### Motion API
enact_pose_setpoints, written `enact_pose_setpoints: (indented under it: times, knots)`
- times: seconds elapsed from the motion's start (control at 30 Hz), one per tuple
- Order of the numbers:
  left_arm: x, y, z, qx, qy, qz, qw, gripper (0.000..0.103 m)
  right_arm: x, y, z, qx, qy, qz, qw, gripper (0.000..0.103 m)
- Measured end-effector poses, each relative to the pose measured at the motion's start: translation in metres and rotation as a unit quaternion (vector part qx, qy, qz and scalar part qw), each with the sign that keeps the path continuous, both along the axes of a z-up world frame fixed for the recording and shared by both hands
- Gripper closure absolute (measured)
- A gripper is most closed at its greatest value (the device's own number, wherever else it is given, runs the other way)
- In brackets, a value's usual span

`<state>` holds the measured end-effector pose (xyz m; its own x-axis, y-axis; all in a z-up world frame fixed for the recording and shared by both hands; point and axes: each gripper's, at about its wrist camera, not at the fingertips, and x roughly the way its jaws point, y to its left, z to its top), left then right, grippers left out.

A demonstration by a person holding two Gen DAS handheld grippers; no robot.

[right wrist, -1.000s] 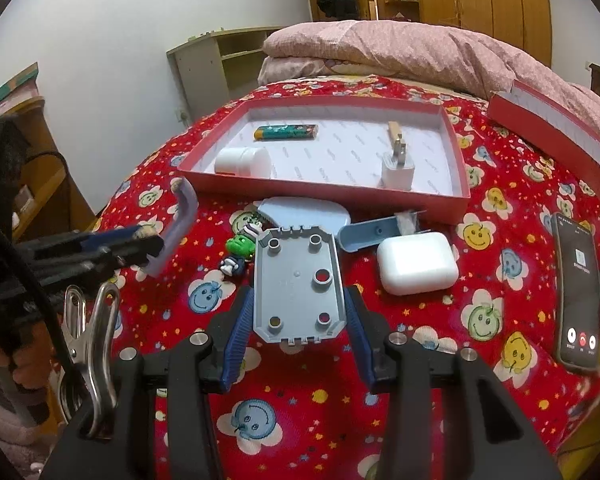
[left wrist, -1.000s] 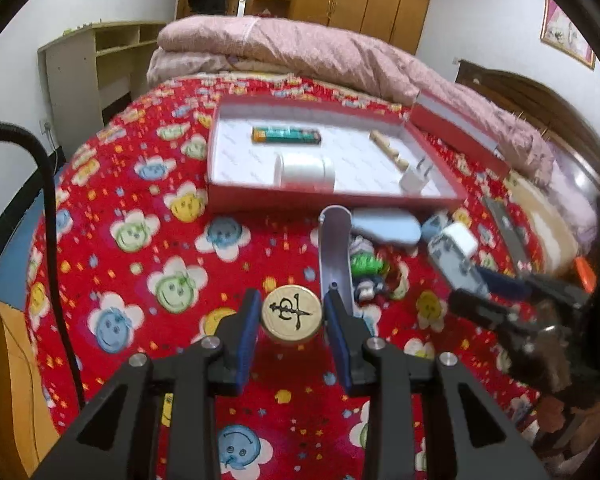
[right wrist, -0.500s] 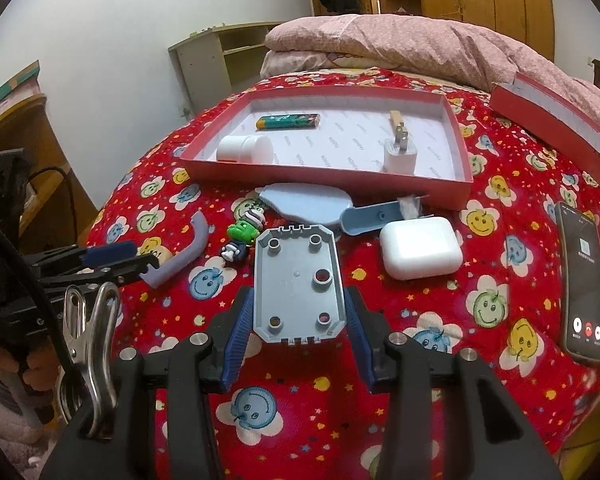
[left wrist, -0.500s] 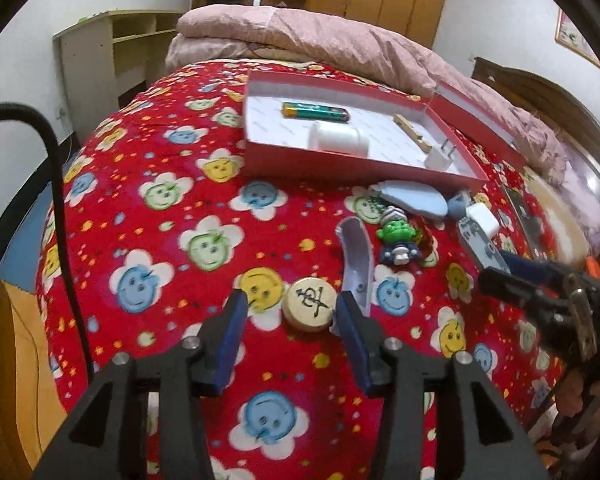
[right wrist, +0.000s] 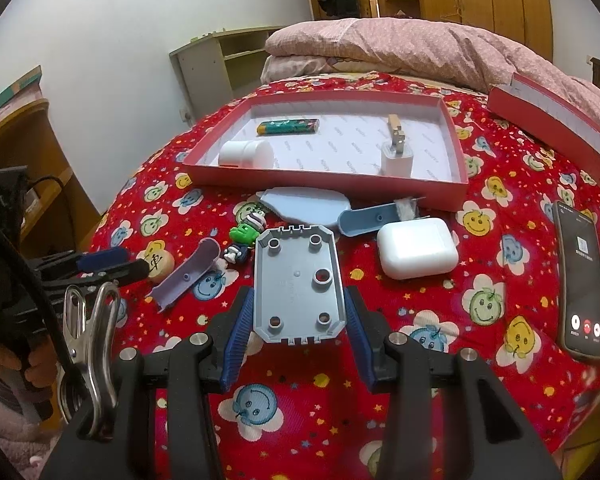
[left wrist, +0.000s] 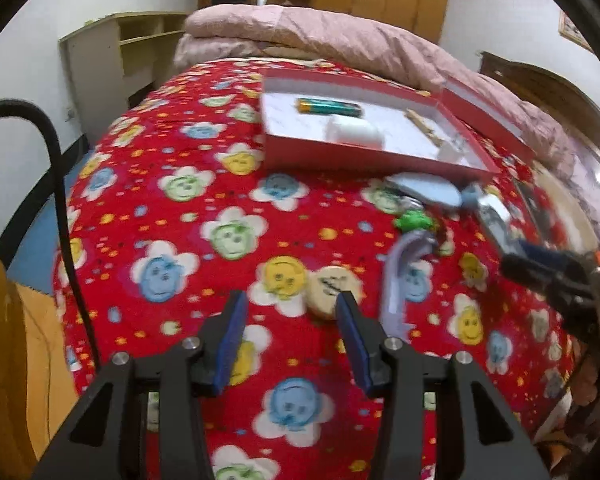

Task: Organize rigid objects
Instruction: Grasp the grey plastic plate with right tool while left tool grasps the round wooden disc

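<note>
Red flowered bedspread (right wrist: 440,360) carries a red tray (right wrist: 458,148) near its far side. Closer in, the right gripper (right wrist: 300,330) clamps a grey plate (right wrist: 298,286). Left gripper (left wrist: 290,322) stands apart, a round wooden disc (left wrist: 332,286) touching one pad.
</note>
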<state>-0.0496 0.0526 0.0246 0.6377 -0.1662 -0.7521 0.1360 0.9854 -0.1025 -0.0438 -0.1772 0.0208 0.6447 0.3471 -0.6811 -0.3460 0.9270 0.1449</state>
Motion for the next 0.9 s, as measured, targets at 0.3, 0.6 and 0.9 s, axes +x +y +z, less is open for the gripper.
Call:
enact_pose_setpoints:
  times: [0.3,0.6,0.9]
  knots:
    - [0.011,-0.03,-0.007,0.047,-0.01,-0.019,0.9987,0.064,0.002,-0.002,0.001,0.004,0.003,0.011,1.0,0.058]
    - [0.023,-0.033,0.003,0.014,0.017,-0.012,0.9997,0.07,0.004,-0.025,0.002,0.047,-0.007,0.013,0.999,0.058]
    - [0.033,-0.039,0.037,-0.009,0.0,-0.001,1.0,0.07,0.005,-0.036,0.007,0.076,-0.02,0.028,0.996,0.058]
